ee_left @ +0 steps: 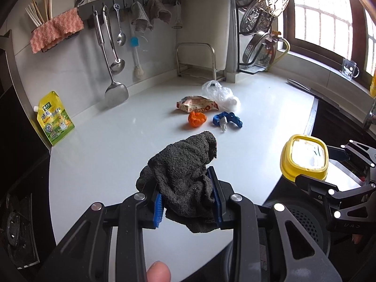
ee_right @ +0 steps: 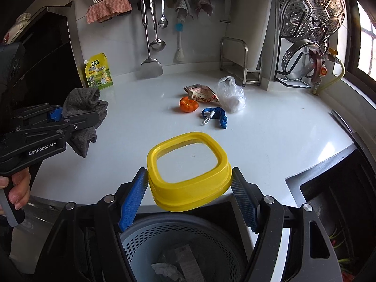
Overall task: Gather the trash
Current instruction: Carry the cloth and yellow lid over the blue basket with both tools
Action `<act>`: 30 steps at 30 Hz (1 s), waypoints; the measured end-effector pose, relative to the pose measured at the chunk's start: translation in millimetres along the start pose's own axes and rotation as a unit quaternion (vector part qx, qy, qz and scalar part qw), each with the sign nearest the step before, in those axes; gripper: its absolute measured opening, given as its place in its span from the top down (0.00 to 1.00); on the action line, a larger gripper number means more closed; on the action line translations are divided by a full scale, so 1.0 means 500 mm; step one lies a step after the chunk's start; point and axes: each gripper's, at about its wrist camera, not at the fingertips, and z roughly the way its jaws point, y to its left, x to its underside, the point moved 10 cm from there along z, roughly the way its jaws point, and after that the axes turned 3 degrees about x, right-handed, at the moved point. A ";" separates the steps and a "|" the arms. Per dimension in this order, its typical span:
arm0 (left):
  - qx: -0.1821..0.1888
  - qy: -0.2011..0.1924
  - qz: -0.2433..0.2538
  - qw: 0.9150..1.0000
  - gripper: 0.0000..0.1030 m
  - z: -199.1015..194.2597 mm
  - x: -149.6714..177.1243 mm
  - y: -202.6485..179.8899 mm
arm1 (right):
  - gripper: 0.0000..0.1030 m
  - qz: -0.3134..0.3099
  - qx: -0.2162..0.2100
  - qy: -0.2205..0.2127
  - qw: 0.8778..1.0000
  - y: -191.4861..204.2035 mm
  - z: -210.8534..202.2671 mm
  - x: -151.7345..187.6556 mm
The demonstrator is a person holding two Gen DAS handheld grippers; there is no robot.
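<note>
Gripping, near: left gripper [ee_left: 188, 197], jaws clamped on a crumpled dark grey terry cloth [ee_left: 185, 176]; soft, light, limp, apt to drape and snag. Right gripper [ee_right: 189, 195], jaws wide and pressed on the two sides of a square yellow plastic lid with a clear centre [ee_right: 188, 171]; stiff, light, smooth, likely to slip if squeezed off-centre. Below, a grey perforated plastic bin [ee_right: 178, 246], paper scraps already inside.

Lying mid-counter on the white glossy countertop [ee_left: 105, 164], well apart from both tools:
- orange crumpled balloon-like scrap [ee_left: 197, 118]; soft, pinch anywhere.
- blue twisted strap with white clip [ee_left: 227, 119]; floppy, best taken mid-length.
- printed foil snack wrapper [ee_left: 196, 104]; crinkly, slick, take by an edge.
- clear crumpled plastic bag [ee_left: 217, 92], touching the wrapper; flimsy, may drag it along.

Standing farther: yellow-green spouted pouch [ee_left: 54, 118], steel rack [ee_left: 196, 61], hung utensils. Nothing blocking the approach.
</note>
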 end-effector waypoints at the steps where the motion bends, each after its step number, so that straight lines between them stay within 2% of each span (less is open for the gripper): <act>1: 0.005 0.003 -0.001 1.000 0.69 -0.006 0.013 -0.010 | 0.33 0.004 0.001 -0.002 1.000 0.001 -0.012 0.008; 10: 0.031 0.011 0.017 0.999 0.69 -0.053 0.091 -0.077 | 0.33 0.032 0.015 -0.008 0.999 0.010 -0.091 0.088; 18: 0.054 0.006 0.031 0.998 0.69 -0.089 0.117 -0.127 | 0.33 0.040 0.028 0.004 0.999 0.022 -0.134 0.162; 30: 0.069 0.036 0.053 0.996 0.69 -0.073 0.200 -0.189 | 0.33 0.057 0.039 0.037 0.997 0.021 -0.140 0.265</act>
